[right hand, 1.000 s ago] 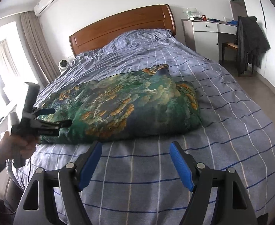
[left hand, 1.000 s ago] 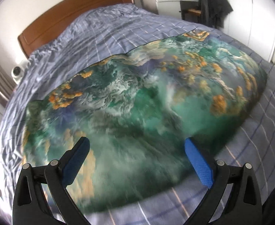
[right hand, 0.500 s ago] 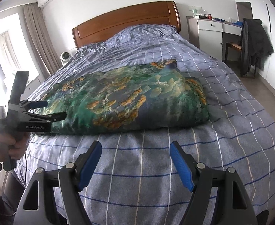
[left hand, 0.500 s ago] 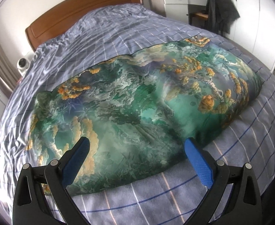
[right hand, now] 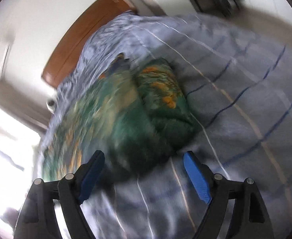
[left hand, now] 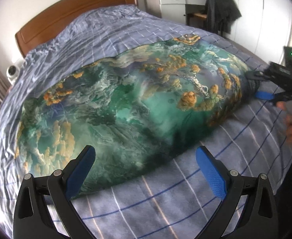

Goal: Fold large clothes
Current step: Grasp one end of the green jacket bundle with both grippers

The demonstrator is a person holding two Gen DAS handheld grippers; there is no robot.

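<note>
A large green quilt with orange and white cloud print [left hand: 130, 107] lies folded across the bed, puffy and thick. My left gripper [left hand: 145, 156] is open and empty, just above the quilt's near edge. My right gripper [right hand: 144, 162] is open and empty, at the quilt's right-hand end [right hand: 161, 99]; that view is blurred by motion. In the left wrist view the right gripper [left hand: 259, 85] reaches the quilt's right end from the side, with the hand holding it visible.
The bed carries a blue-grey checked cover [left hand: 165, 205] and a brown wooden headboard [left hand: 72, 18]. A white desk [left hand: 165, 2] and a chair draped with a dark jacket [left hand: 219, 10] stand at the back right. A small white camera [left hand: 12, 71] sits left.
My right gripper swung in and tilted toward the quilt's right end, and now shows in the left wrist view. My left gripper shifted slightly; both stay open.
</note>
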